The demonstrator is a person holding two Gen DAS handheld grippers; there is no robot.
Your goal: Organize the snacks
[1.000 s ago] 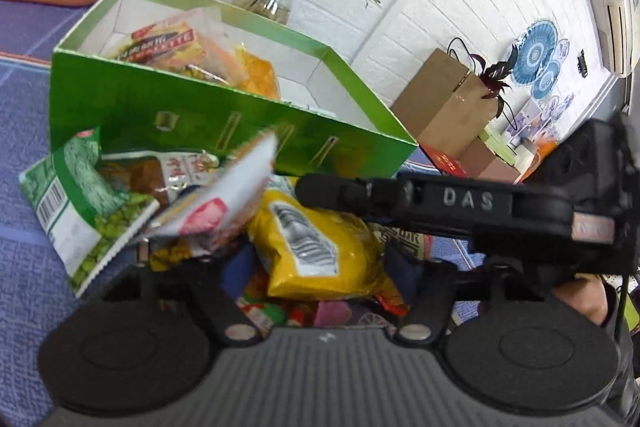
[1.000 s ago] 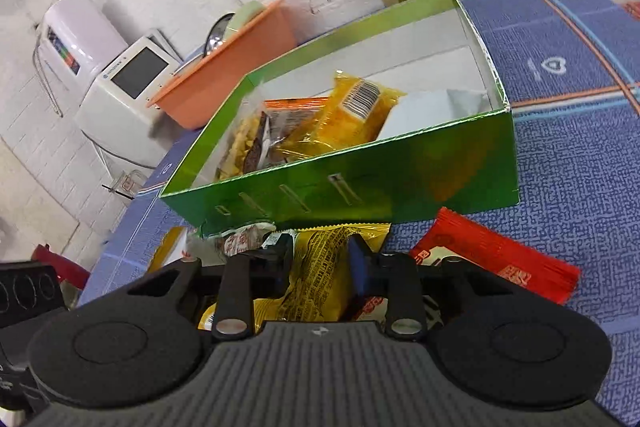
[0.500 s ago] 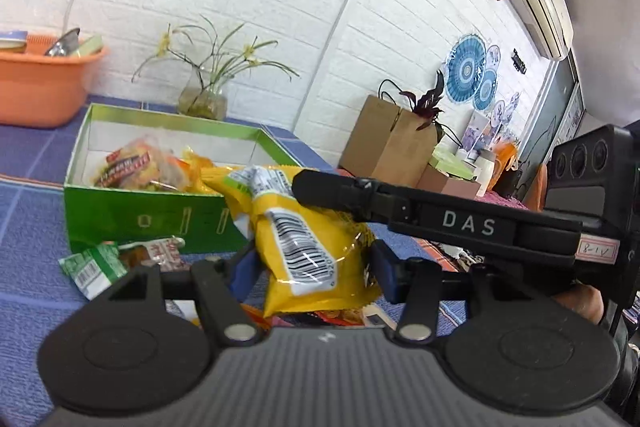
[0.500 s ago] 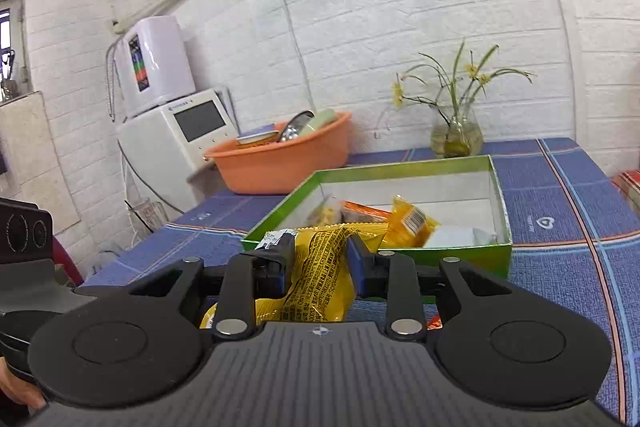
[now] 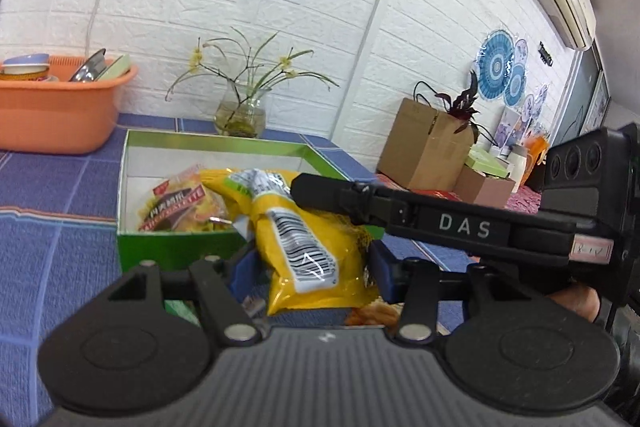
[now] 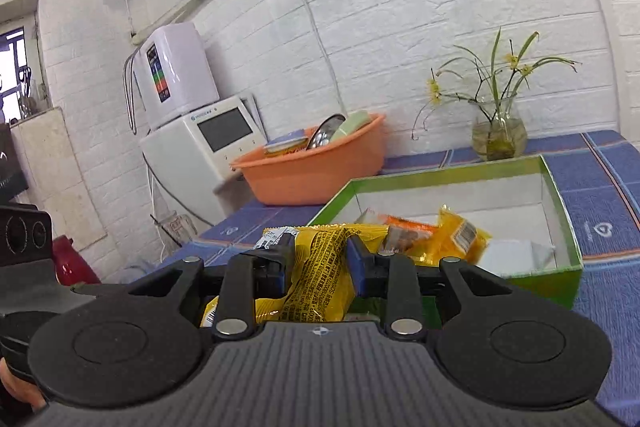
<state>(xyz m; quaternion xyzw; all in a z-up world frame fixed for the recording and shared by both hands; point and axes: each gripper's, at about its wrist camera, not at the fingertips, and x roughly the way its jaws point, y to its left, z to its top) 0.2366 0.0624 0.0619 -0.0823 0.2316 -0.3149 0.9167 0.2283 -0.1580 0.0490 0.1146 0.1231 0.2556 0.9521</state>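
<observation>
— Progress so far?
— Part done: several packets already inside the green box [image 6: 560, 187], room left on its white floor.
— Claws?
— Left gripper [image 5: 308, 263] closing on the yellow snack bag [image 5: 304, 243]; right gripper [image 6: 320, 259] clamped on that bag too, lifted just before the box.
— Remaining?
— Probably dropping it in; other loose snacks hidden.

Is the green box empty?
No, the green box already has snack packets lying inside it on its white bottom.
</observation>
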